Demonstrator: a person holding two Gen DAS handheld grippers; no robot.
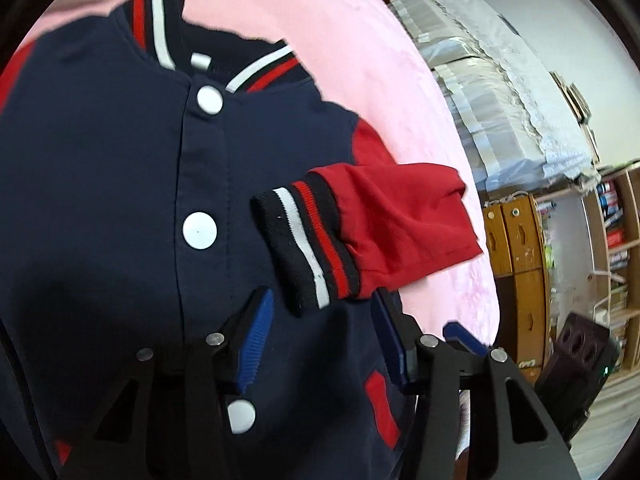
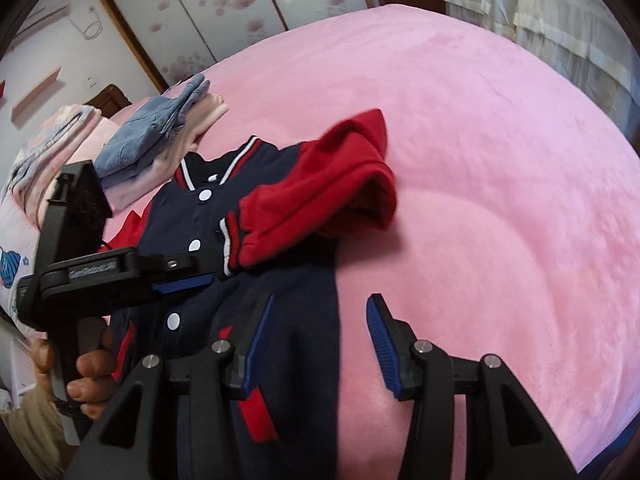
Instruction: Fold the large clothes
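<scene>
Nearest in the left wrist view, the left gripper (image 1: 322, 334) hangs over the lower front of a navy jacket (image 1: 112, 208), its 2 blue-padded fingers (image 1: 254, 344) spread apart with only flat cloth under the gap, pinching nothing. In the right wrist view, the right gripper (image 2: 320, 346) is likewise spread and empty: one finger sits over the jacket's edge and the other over the bare pink bed cover (image 2: 500, 184).

The jacket (image 2: 280, 320) lies face up on the bed with its snaps closed (3 white snaps (image 1: 199, 230) run down the placket in the left view). A red pocket trim (image 1: 382, 408) shows near the hem. Just past the left gripper, the red sleeve (image 1: 400, 220) is folded across the chest, its striped cuff (image 1: 308, 248) resting beside the placket, close to the fingertips; whether they touch cannot be told. The right view shows the same sleeve (image 2: 320, 184) bunched up at its fold.

At the left of the right view, a hand (image 2: 86, 368) grips the left gripper's handle.

Farther off, past the striped collar (image 1: 256, 68), folded clothes (image 2: 156, 136) are stacked on the bed. Beyond stand sliding wardrobe doors (image 2: 224, 4), and, in the left view, wooden shelves (image 1: 616, 248) with books.
</scene>
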